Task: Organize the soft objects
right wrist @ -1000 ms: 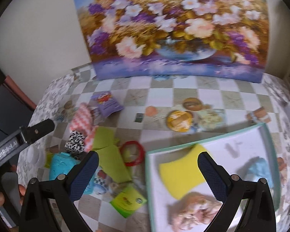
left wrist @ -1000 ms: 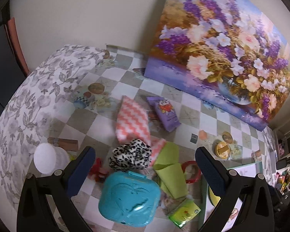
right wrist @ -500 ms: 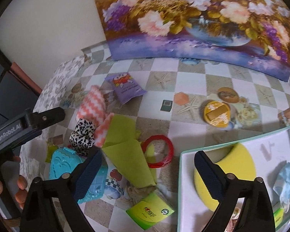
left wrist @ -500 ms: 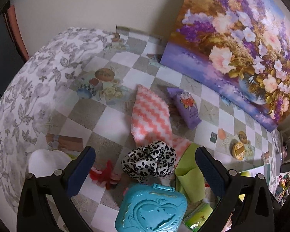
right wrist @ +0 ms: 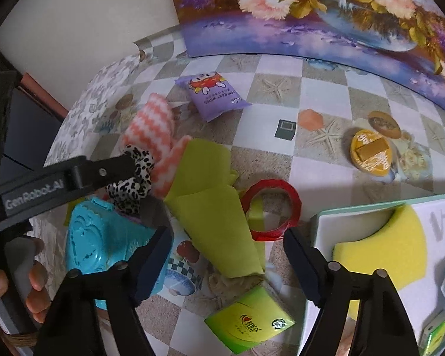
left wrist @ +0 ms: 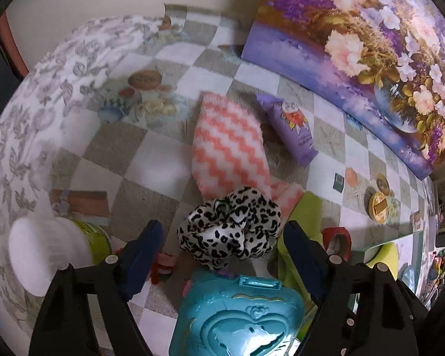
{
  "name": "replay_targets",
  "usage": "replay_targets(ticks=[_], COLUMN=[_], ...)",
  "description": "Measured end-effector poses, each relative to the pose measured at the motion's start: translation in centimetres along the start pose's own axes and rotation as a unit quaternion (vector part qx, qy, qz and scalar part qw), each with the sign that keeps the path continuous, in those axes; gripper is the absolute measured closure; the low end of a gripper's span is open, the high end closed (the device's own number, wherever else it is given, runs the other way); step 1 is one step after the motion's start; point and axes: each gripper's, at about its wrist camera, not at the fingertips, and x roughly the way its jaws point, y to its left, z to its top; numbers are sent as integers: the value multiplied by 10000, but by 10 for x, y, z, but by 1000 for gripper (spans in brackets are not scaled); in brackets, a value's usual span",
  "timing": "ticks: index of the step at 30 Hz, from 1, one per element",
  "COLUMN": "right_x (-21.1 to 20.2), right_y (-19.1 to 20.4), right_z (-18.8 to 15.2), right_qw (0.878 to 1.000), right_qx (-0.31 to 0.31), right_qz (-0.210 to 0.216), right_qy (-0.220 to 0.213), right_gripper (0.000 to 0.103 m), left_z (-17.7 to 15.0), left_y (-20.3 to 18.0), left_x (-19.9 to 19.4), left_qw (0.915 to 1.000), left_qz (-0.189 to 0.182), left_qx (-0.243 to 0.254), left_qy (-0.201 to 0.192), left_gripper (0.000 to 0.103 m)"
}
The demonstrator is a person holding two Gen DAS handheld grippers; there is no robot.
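Big flower painting (right wrist: 326, 14) leans at 12 o'clock on the checkered table (right wrist: 320, 172). Red tape ring (right wrist: 271, 207) sits dead centre, round yellow tin (right wrist: 370, 151) at 2, turquoise plastic case (left wrist: 240, 311) at 6.

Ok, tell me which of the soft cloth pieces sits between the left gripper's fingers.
The leopard-print scrunchie. It bunches between the closing left gripper jaws, while the pink zigzag cloth and green cloth lie outside them.

The left tool (left wrist: 222, 246) is closing around the leopard-print scrunchie (left wrist: 230, 227), pads not yet touching.
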Motion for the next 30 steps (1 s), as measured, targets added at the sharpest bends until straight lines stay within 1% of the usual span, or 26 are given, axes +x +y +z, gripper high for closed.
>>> replay_targets(ticks=[1,4,7,8,9,11,14,17,19,23,26,28,30], right_x=[1,5,10,11,13,18,24,28,31,33,35,36,34], right_y=[1,4,7,8,9,11,14,16,16,14,15,17,16], right_z=[0,-2,-4,-4,-5,-7,-9,-11,-11,-12,-12,-11,-11], right_qw=[10000,9999,9998,9997,9996,9994,9989,9986,9983,9983,9980,9981,9982], right_qx=[-2,-69,-134,-154,-174,-213,-290,-332,-346,-329,-338,-340,-339], right_qz=[10,33,22,11,3,-21,-64,-97,-122,-134,-219,-220,-210], right_qy=[10,82,152,179,209,279,361,411,461,466,481,470,456], right_gripper=[24,32,33,35,41,47,47,51,51,52,59,59,70], left_z=[0,-1,-2,-2,-1,-1,-1,0,-1,-1,-1,0,0], left_y=[1,2,4,4,4,4,6,5,4,5,5,5,5], left_x=[2,6,8,8,9,11,12,14,16,18,20,20,20], left_qw=[10000,10000,9999,9999,9998,9998,9997,9995,9995,9992,9990,9990,9989], left_qz=[5,-36,-82,-91,-97,-105,-114,-154,-165,-243,-280,-275,-312], left_qx=[-7,-23,-41,-53,-62,-79,-103,-114,-109,-137,-167,-172,-212], left_qy=[26,83,116,130,138,166,199,245,262,295,303,296,288], left_gripper=[19,25,25,25,25,26,29,33,36,36,36,36,41])
